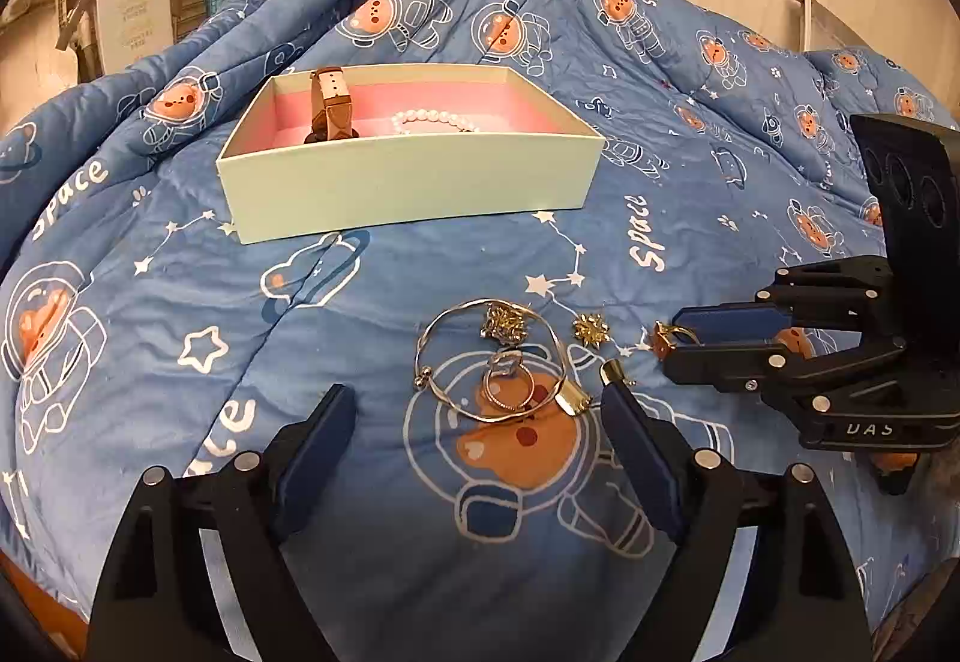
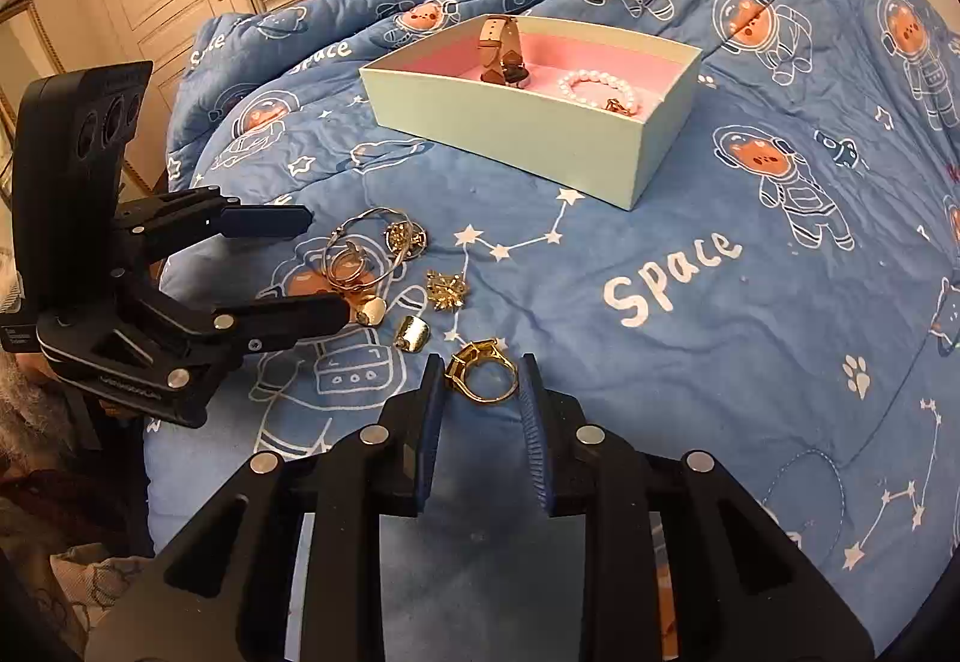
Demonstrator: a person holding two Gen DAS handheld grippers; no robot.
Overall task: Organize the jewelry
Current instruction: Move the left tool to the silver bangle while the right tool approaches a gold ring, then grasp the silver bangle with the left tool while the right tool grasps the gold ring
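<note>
A: Right wrist view, item one: right gripper (image 2: 480,380), fingers closed in on either side of a gold ring (image 2: 480,373) at lower centre; contact not clear.

B: Left wrist view shows that ring (image 1: 672,338) pinched at the tips. Left gripper (image 1: 480,410)?

A: Wide open, holding nothing, straddling the bangle (image 1: 489,359) and small rings.

B: Box (image 1: 408,182)?

A: Upper centre. Watch (image 2: 501,53) and pearl bracelet (image 2: 597,89) inside; the near wall hides the watch face in the left view.

Bed: blue space-bear quilt (image 1: 150,302).
On it: pale box (image 1: 408,176), gold bangle (image 1: 444,320), snowflake charm (image 1: 591,329), gold ring (image 2: 480,377) and small gold pieces.
</note>
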